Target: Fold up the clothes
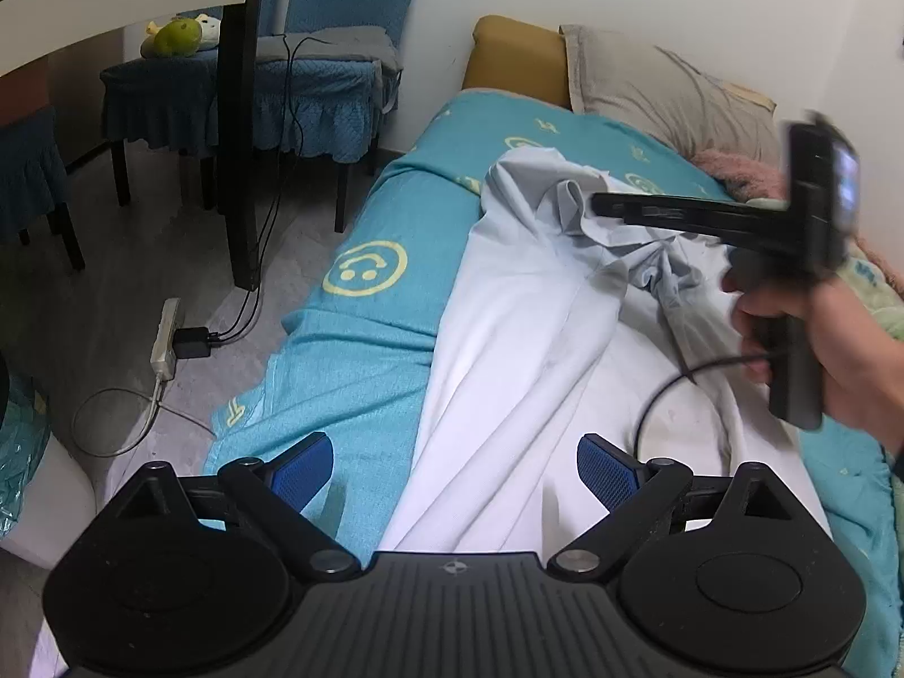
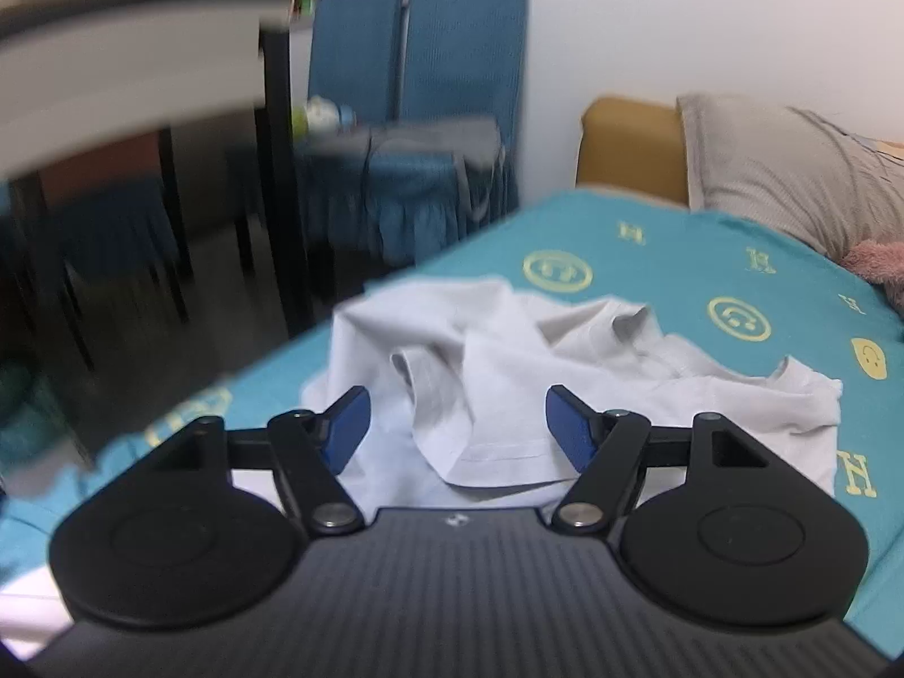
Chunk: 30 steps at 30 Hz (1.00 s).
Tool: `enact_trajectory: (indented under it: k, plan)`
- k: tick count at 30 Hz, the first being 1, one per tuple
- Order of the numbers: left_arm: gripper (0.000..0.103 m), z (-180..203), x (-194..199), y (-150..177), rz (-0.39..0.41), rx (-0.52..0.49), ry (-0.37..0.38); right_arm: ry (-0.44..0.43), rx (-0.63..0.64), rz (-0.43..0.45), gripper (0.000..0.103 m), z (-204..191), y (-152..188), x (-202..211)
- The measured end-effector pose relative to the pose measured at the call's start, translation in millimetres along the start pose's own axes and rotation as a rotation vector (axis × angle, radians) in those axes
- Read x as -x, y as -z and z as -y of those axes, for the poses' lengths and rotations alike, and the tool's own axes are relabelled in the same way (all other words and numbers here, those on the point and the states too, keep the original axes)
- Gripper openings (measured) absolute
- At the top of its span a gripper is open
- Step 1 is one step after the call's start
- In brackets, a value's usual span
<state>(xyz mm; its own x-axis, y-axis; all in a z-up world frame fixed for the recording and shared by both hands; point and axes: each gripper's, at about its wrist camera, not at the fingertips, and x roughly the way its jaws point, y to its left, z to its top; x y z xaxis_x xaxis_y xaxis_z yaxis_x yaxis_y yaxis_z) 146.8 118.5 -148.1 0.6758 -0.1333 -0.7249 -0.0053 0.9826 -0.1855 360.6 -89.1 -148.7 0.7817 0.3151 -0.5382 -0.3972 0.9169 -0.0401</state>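
You are hovering both grippers, the left gripper [image 1: 452, 472] and the right gripper [image 2: 457, 429], wide open and holding nothing. The pale shirt [image 2: 508, 361] is lying rumpled on the teal bedspread [image 2: 678, 260]. It looks light, limp and soft; pinch the near hem.

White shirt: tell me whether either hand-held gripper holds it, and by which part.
Nothing is held. Left hand-held gripper and right hand-held gripper are open above the white shirt.
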Motion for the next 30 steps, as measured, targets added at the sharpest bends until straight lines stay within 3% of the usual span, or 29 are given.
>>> enact_trajectory:
  k: [3,9,15,17,20,21,22,24,26,30]
  plan:
    - [0.095,0.8,-0.8,1.5,-0.005,-0.012,0.0,0.083,-0.041,-0.077,0.005,10.6,-3.6,-20.4]
    - [0.094,6.8,-6.0,2.8,-0.013,-0.028,0.03,0.164,-0.176,0.021,0.004,58.2,-25.7,-7.2]
    - [0.094,12.5,-11.7,4.7,-0.012,-0.052,0.045,0.321,-0.228,0.021,0.004,93.9,-49.0,-33.6]
    - [0.094,12.5,-14.4,4.1,-0.014,-0.052,0.039,0.303,-0.289,0.013,0.006,100.6,-49.4,-40.9]
    - [0.094,10.9,-16.4,2.9,-0.017,-0.047,0.032,0.206,-0.43,-0.011,0.009,108.3,-41.6,-42.1]
    - [0.094,10.3,-16.6,2.6,-0.018,-0.045,0.03,0.169,-0.469,-0.013,0.019,108.4,-36.6,-38.7]
    - [0.094,10.1,-15.4,2.6,-0.017,-0.043,0.028,0.136,-0.499,-0.002,0.048,106.5,-30.7,-31.9]
    - [0.094,8.9,-13.5,2.6,-0.013,-0.04,0.028,0.106,-0.526,0.039,0.081,98.4,-18.1,-13.0]
    - [0.094,8.5,-11.6,2.6,-0.011,-0.042,0.027,0.086,-0.544,0.073,0.081,91.4,-5.9,5.3]
    - [0.094,6.5,-9.3,0.7,-0.009,-0.045,0.02,0.066,-0.607,0.038,0.081,76.9,18.9,43.5]
